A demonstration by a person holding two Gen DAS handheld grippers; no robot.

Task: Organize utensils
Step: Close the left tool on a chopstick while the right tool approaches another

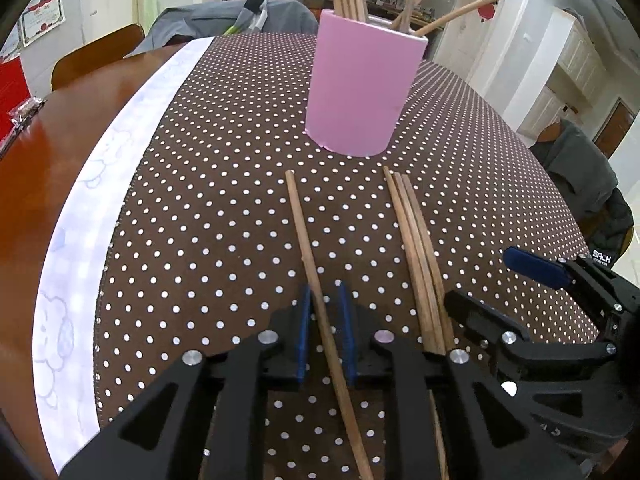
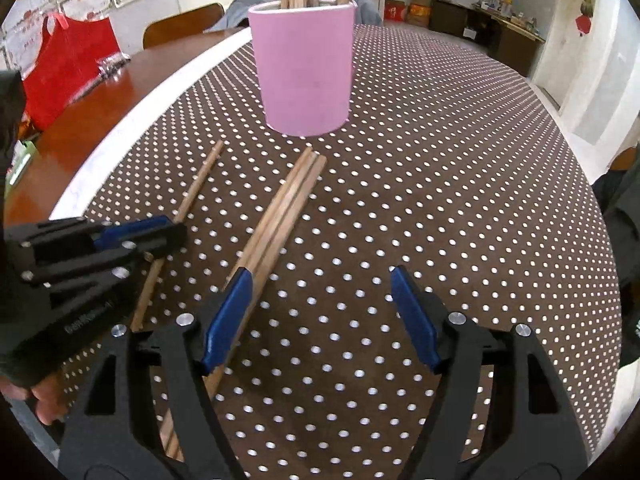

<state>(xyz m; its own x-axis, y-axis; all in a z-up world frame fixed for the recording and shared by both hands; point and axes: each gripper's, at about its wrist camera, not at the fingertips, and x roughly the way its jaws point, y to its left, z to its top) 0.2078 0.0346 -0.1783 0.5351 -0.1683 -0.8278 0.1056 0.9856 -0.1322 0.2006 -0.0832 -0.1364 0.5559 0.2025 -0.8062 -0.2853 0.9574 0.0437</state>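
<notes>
My left gripper [image 1: 325, 334] straddles a single chopstick [image 1: 308, 248] at lower centre, pads slightly apart, not clamped. My right gripper [image 2: 320, 316] gapes wide, empty, beside three chopsticks [image 2: 280, 208] below the cup [image 2: 304, 72].

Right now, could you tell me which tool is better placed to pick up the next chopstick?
Left. The left tool already straddles the single chopstick, pads close on both sides. The right tool is wide open beside the bundle of three.

Even indoor light, fisheye-warped edges.
</notes>
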